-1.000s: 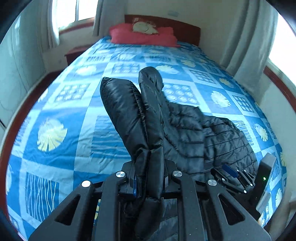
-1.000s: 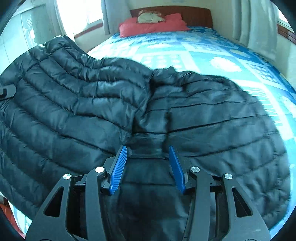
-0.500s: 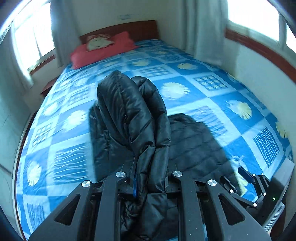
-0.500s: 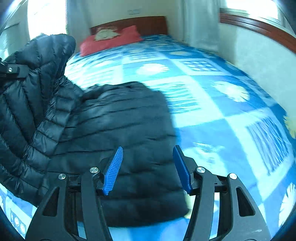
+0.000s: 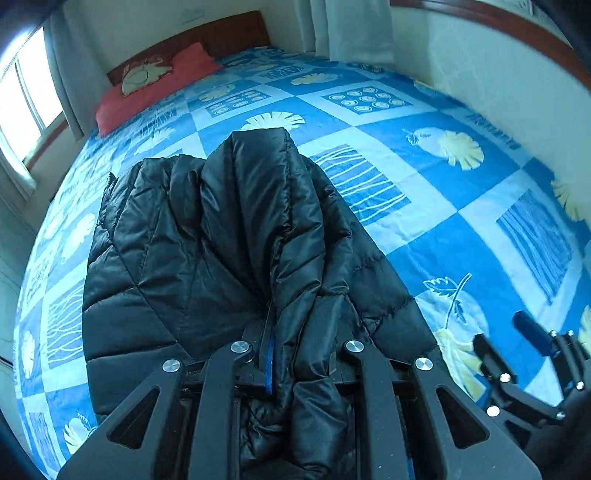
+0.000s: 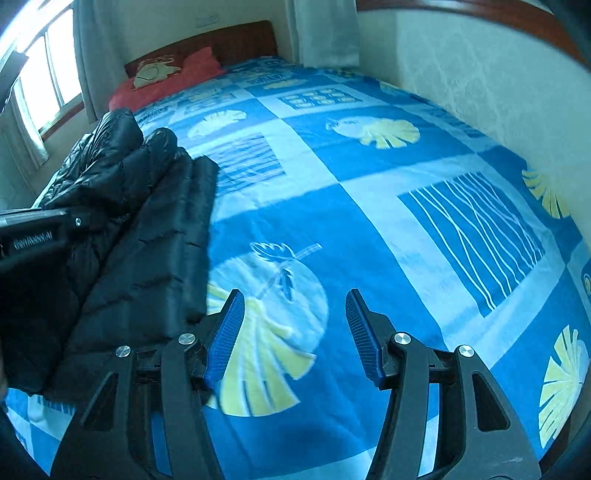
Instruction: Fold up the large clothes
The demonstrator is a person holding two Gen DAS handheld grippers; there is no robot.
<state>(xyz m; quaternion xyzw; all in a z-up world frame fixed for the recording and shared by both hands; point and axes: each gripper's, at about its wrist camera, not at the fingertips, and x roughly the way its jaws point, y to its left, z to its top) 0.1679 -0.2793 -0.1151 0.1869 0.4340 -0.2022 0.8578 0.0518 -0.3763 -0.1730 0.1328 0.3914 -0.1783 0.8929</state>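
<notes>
A black quilted puffer jacket [image 5: 221, 240] lies on the blue patterned bed [image 5: 424, 184]. My left gripper [image 5: 295, 354] is shut on a bunched fold of it, and the pinched cloth hides the pads and spills back over the jaws. The held part drapes over the rest of the jacket. In the right wrist view the jacket [image 6: 140, 229] lies as a long folded strip at the left. My right gripper [image 6: 295, 332] is open over bare bedspread just right of the jacket's edge, nothing between its blue pads. It also shows low at the right of the left wrist view [image 5: 513, 339].
The bed reaches back to a wooden headboard [image 5: 229, 33] with a red pillow [image 5: 155, 85]. A white wall [image 6: 480, 74] runs close along the bed's right side. A window [image 5: 22, 96] and curtains stand at the left. Bare bedspread [image 6: 424, 206] spreads right of the jacket.
My left gripper has carried its fold of the jacket rightward and lower over the rest. My right gripper has opened wider, left the jacket and moved right onto bare bedspread.
</notes>
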